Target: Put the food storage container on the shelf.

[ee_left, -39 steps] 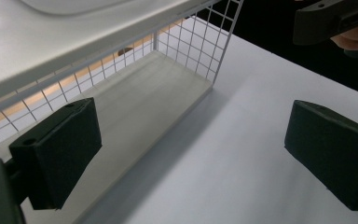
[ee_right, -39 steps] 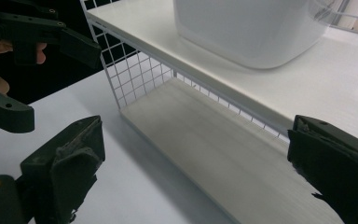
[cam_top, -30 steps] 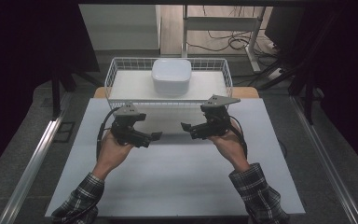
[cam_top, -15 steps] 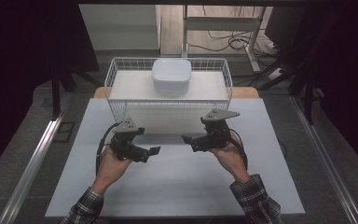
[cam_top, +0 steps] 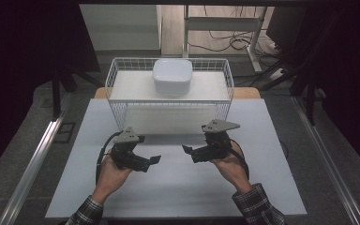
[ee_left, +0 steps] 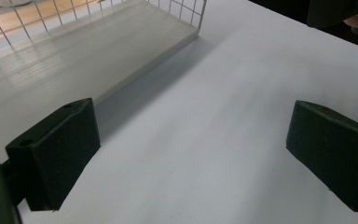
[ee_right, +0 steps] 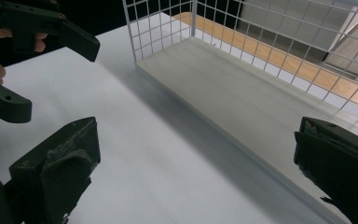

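Above white counter [cam_top: 178, 187], my left gripper [cam_top: 152, 161] and my right gripper [cam_top: 187, 150] hover near each other, tips facing inward, both jaws spread wide, holding nothing. Beyond them, white wire basket [cam_top: 122, 112] stands at counter's far edge; white rounded square bowl [cam_top: 171, 77] sits inside, toward its back, well apart from my jaws.
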`<control>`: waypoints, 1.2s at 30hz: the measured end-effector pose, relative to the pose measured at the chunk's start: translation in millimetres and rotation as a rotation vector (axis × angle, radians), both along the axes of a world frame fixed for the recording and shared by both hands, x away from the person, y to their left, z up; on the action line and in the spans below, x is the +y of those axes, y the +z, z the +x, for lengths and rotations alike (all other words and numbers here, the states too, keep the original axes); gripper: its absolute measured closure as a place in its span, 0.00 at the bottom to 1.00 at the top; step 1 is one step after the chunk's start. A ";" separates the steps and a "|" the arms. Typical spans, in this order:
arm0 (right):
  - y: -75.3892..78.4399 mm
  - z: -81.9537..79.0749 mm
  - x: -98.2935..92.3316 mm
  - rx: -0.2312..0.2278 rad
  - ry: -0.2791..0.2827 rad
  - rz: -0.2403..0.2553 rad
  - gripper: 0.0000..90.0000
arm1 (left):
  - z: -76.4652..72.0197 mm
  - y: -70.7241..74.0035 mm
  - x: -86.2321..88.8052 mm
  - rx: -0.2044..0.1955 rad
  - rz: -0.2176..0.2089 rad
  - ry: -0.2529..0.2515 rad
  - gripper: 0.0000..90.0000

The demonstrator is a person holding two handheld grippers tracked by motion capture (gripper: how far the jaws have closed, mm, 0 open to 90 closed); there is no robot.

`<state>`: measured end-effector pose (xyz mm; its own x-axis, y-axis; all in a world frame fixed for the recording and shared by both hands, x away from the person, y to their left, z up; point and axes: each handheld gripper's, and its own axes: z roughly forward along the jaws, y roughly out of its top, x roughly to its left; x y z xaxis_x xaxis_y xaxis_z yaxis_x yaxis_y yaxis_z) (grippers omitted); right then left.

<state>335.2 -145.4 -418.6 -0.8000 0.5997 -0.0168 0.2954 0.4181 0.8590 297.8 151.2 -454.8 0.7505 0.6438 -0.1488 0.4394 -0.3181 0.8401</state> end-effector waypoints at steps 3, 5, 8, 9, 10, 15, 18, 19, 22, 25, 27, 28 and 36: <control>-6.0 -3.7 -1.7 0.008 -0.003 -0.011 0.00 | -2.6 -6.2 -0.4 0.012 0.006 -0.001 0.03; -8.5 -4.9 -2.5 0.015 -0.001 -0.011 0.00 | -3.7 -8.5 -0.6 0.016 0.009 0.002 0.03; -13.4 -8.1 -3.6 0.029 0.003 -0.011 0.00 | -7.2 -11.2 -0.7 0.018 0.010 0.005 0.03; -15.5 -9.5 -4.0 0.033 0.003 -0.010 0.00 | -8.9 -12.2 -0.6 0.019 0.006 0.006 0.03; -15.5 -9.5 -4.0 0.033 0.003 -0.010 0.00 | -8.9 -12.2 -0.6 0.019 0.006 0.006 0.03; -25.1 -16.7 -5.0 0.055 0.014 -0.022 0.00 | -15.5 -17.0 0.6 0.024 0.009 0.010 0.03; -26.8 -19.7 -6.6 0.057 0.015 -0.021 0.00 | -20.9 -22.5 1.6 0.026 0.011 0.011 0.03; -27.1 -20.9 -7.3 0.058 0.015 -0.020 0.00 | -22.3 -24.1 2.0 0.027 0.015 0.012 0.03; -27.2 -24.6 -10.3 0.053 0.011 -0.020 0.00 | -26.6 -29.3 3.5 0.034 0.024 0.016 0.03; -27.6 -28.5 -14.9 0.044 0.006 -0.015 0.00 | -30.9 -33.3 6.9 0.035 0.031 0.024 0.03; -28.4 -30.3 -17.6 0.041 0.003 -0.022 0.00 | -32.7 -34.3 8.6 0.035 0.029 0.027 0.03; -28.4 -30.3 -17.6 0.041 0.003 -0.022 0.00 | -34.3 -35.2 10.6 0.035 0.029 0.029 0.03; -32.7 -37.8 -35.0 0.048 -0.020 -0.040 0.00 | -45.7 -41.3 28.7 0.039 0.028 0.069 0.03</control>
<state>297.4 -180.5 -451.3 -0.7883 0.6153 -0.0027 0.3450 0.4455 0.8261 252.2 180.0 -496.2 0.6981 0.6983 -0.1582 0.4934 -0.3090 0.8131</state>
